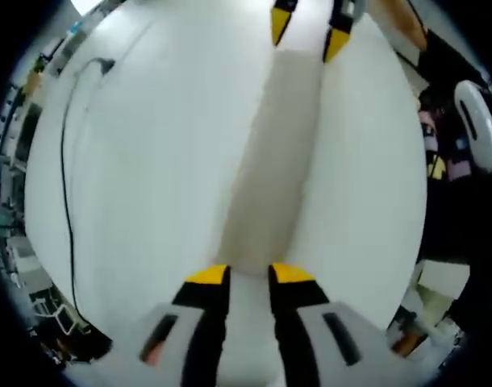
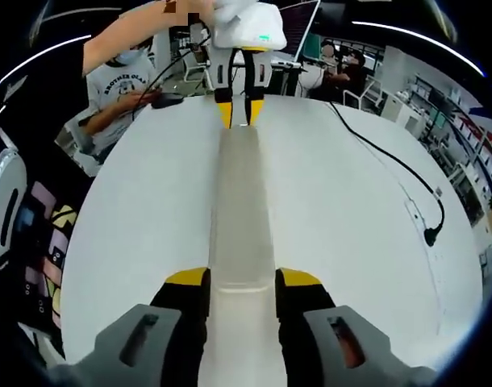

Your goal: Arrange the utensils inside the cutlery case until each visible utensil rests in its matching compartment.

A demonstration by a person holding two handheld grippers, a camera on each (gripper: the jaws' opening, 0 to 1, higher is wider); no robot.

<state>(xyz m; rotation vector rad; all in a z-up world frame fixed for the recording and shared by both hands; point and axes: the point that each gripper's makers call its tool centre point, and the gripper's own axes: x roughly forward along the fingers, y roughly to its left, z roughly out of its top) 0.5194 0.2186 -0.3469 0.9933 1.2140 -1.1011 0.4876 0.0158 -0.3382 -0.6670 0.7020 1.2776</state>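
Note:
A long, narrow, frosted cutlery case (image 2: 240, 210) lies lengthwise on the white table (image 2: 141, 218), stretched between my two grippers. My right gripper (image 2: 243, 278) is shut on its near end, one yellow-tipped jaw against each side. At the far end my left gripper (image 2: 239, 113) clamps the case the same way. In the left gripper view the case (image 1: 270, 161) runs from my left gripper (image 1: 250, 274) up to my right gripper (image 1: 309, 31). I cannot make out anything through the frosted walls.
A black cable (image 2: 391, 161) trails over the table and ends in a plug (image 2: 430, 235); it also shows as the cable (image 1: 64, 161) near the table's edge. A seated person (image 2: 121, 89) is behind the far side. A white round device (image 2: 4, 201) stands off the table.

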